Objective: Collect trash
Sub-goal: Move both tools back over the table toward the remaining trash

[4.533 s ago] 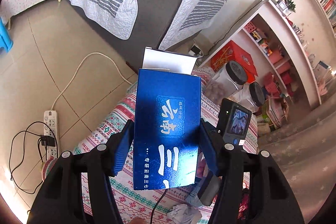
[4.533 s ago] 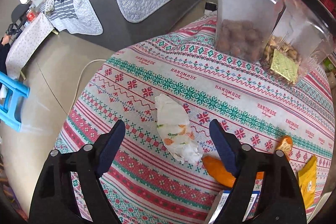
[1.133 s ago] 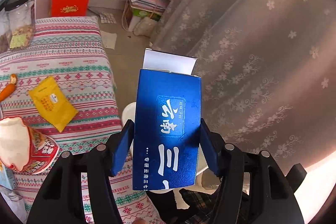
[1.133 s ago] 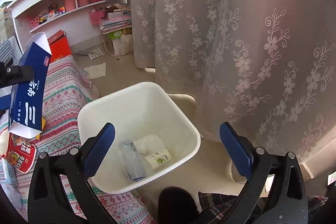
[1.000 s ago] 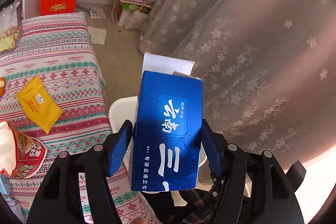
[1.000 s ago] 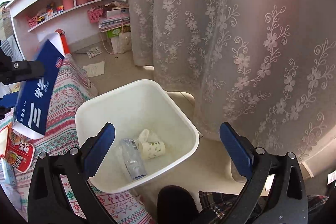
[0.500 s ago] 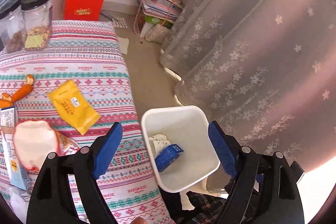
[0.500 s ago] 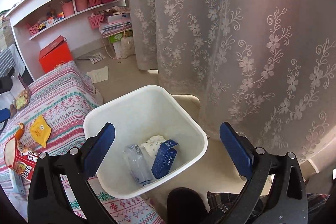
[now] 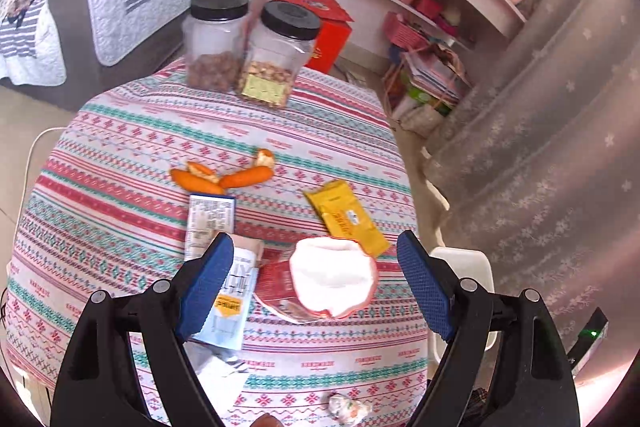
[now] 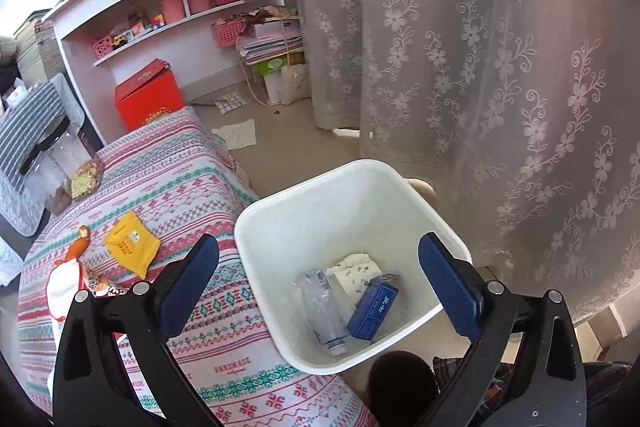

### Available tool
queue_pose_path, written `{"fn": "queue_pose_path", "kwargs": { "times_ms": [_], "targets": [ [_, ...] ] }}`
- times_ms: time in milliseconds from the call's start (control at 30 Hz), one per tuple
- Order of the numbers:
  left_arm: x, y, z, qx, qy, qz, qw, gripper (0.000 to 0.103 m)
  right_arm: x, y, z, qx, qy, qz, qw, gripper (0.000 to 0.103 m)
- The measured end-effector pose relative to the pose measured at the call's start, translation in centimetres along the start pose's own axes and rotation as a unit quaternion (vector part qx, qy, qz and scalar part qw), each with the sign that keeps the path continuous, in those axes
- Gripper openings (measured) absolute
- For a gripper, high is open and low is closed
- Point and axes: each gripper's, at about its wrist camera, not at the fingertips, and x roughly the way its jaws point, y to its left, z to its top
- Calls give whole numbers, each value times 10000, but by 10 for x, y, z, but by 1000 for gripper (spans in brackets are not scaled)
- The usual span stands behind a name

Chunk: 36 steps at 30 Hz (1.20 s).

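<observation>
Left gripper over the table, fingers wide, nothing held; blue pads frame the red-and-white crumpled cup without touching it. Table wears a striped patterned cloth.

Left to right in the left wrist view: white cable on the floor at far left; orange peels mid-table; printed carton just below the peels, partly behind the left finger; a flat pale packet with a yellow label below it; the cup lying on its side, mouth toward the camera; yellow snack packet just beyond the cup, touching or overlapping its rim. Small crumpled wrapper near the table's near edge. Two black-lidded jars at the far side, touching each other. White bin's rim peeks past the table's right edge.

Right gripper above the bin, fingers wide, empty. Right wrist view, left to right: table with peel, cup and yellow packet; bin on the floor just beside the table; inside it a clear plastic bottle, a patterned tissue wad, a blue box leaning upright against the right wall. Lace curtain behind.
</observation>
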Motion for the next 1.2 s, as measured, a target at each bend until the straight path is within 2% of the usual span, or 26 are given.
{"fn": "queue_pose_path", "kwargs": {
  "times_ms": [333, 433, 600, 700, 900, 1033, 1200],
  "targets": [
    [-18, 74, -15, -382, 266, 685, 9966, 81, -12, 62, -13, -554, 201, 709, 9957, 96],
    [-14, 85, -31, -500, 384, 834, 9945, 81, -18, 80, -18, -828, 148, 834, 9930, 96],
    [-5, 91, -63, -972, 343, 945, 9902, 81, -22, 97, -26, -1154, 117, 902, 9891, 96],
    [-4, 86, -75, -845, 289, 1071, 9902, 81, -22, 104, -30, -1311, 92, 872, 9875, 96],
    [-4, 86, -98, -359, 432, 1195, 9912, 81, -19, 114, -42, -1664, 54, 799, 9828, 96],
    [-16, 93, -113, -237, 240, 1410, 9894, 81, -19, 123, -50, -1876, 76, 850, 9785, 96],
    [-24, 101, -117, -104, 122, 1344, 9908, 81, -18, 133, -56, -2097, 57, 837, 9741, 96]
  ]
}}
